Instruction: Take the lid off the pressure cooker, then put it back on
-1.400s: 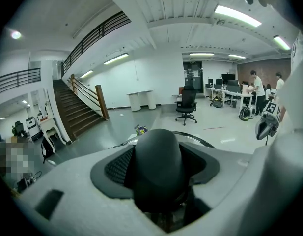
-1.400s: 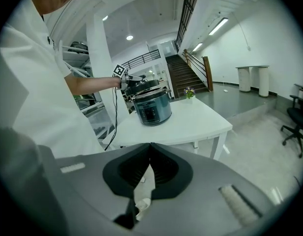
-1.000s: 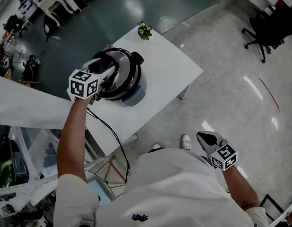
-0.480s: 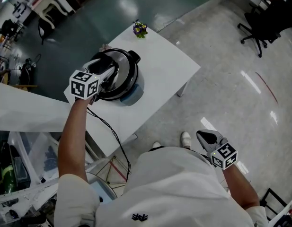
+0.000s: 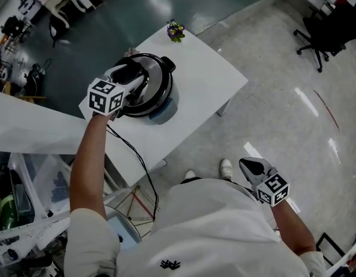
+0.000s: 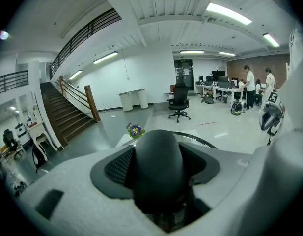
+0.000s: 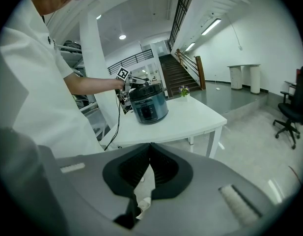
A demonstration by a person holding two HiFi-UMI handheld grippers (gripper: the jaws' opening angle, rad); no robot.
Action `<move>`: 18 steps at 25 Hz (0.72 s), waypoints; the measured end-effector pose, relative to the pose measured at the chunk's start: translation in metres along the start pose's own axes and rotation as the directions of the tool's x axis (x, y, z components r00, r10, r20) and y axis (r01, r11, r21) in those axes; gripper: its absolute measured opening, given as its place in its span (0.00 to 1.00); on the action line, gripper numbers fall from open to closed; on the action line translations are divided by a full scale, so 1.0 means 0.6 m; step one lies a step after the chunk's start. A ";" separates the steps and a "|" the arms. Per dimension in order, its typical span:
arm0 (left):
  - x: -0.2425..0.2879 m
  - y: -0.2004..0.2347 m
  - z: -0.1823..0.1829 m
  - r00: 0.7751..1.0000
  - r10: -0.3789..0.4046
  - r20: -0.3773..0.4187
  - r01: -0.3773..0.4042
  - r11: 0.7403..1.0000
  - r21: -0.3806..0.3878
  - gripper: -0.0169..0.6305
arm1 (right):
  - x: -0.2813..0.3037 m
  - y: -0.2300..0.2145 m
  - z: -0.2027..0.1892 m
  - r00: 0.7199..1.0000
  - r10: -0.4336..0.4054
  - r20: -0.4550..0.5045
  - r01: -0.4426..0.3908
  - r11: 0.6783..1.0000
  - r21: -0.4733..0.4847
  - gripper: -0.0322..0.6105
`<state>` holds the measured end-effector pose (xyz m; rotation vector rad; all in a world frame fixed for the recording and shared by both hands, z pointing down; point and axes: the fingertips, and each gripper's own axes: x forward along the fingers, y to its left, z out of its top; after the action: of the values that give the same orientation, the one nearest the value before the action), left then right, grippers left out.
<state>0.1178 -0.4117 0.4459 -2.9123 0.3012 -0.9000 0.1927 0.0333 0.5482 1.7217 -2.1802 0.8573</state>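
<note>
White table (image 5: 212,91) is carrying the pressure cooker (image 5: 164,109), with its lid (image 5: 157,84) still sitting on top and nothing shifting over the last second. Left gripper (image 5: 130,77) is staying clamped on the lid knob (image 6: 157,166), so lift-off is probably still pending. Right gripper (image 5: 250,167) is hanging at the person's side, jaws closed on nothing.

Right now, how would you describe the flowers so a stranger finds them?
Find the white table. A cooker stands on it; the flowers sit at the far corner beyond it. They are tiny and purple-yellow, while the cooker is big and shiny.
</note>
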 end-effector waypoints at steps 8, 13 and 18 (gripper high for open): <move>0.000 0.003 0.000 1.000 0.014 0.008 -0.014 1.000 0.000 0.47 | -0.005 -0.005 -0.003 1.000 0.007 -0.005 -0.007 1.000 0.001 0.07; -0.001 0.003 0.002 0.999 0.028 0.015 -0.028 1.000 0.001 0.48 | -0.013 -0.014 -0.003 1.000 0.007 -0.005 -0.007 1.000 -0.001 0.07; -0.002 0.004 0.003 0.999 0.054 0.006 -0.054 0.999 0.003 0.49 | -0.016 -0.020 0.000 1.000 0.016 -0.002 -0.016 1.000 -0.006 0.07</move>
<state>0.1175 -0.4140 0.4434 -2.8886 0.3758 -0.8825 0.2064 0.0393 0.5469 1.7025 -2.1954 0.8553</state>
